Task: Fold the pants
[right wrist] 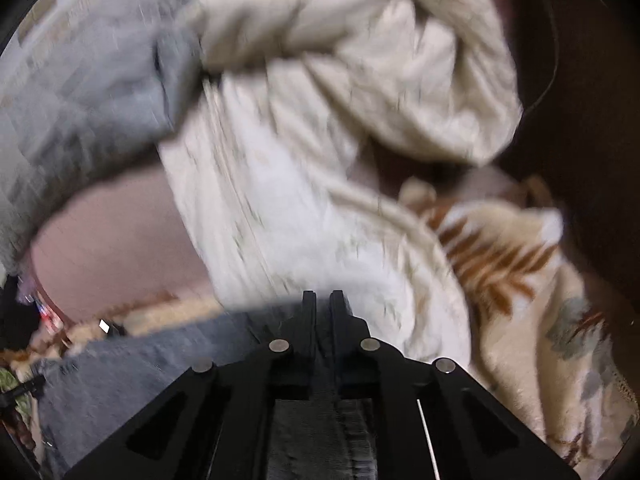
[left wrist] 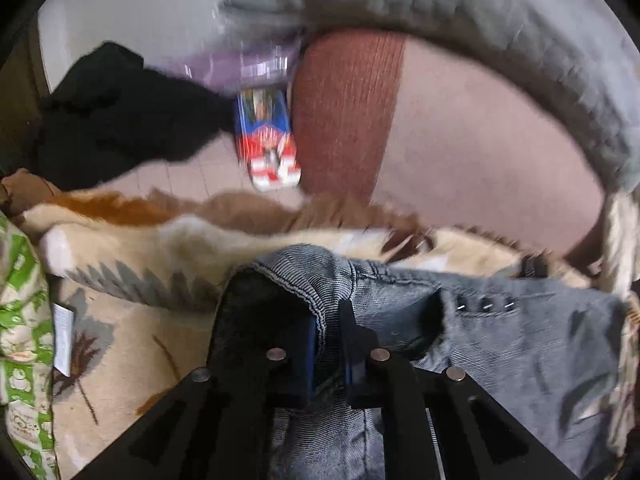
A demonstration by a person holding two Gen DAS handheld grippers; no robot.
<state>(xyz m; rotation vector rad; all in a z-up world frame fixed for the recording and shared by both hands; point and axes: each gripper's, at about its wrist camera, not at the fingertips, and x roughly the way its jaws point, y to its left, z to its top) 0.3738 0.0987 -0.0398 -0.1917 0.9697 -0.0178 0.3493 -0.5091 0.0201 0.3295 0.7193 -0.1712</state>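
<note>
Both grippers clamped on grey denim jeans

Currently your left gripper (left wrist: 330,312) pinches one stitched, ribbed hem of the jeans (left wrist: 520,344); your right gripper (right wrist: 320,304) clenches another blurred denim edge. The jeans hang above a fuzzy leaf-patterned blanket (left wrist: 132,280) beside one crumpled cream sheet (right wrist: 304,184).

box (left wrist: 267,140) print — blurred | pants (right wrist: 132,376) — lower edge cut off

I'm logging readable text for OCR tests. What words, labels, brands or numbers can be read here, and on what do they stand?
No text can be read in either view.
Red, white and blue packet: printed, but motion blur leaves it illegible.
White tag on the leaf-print blanket: nothing readable.
Green patterned cloth: small marks, too blurred to tell.
Grey jeans: only metal rivets, no label shown.
</note>
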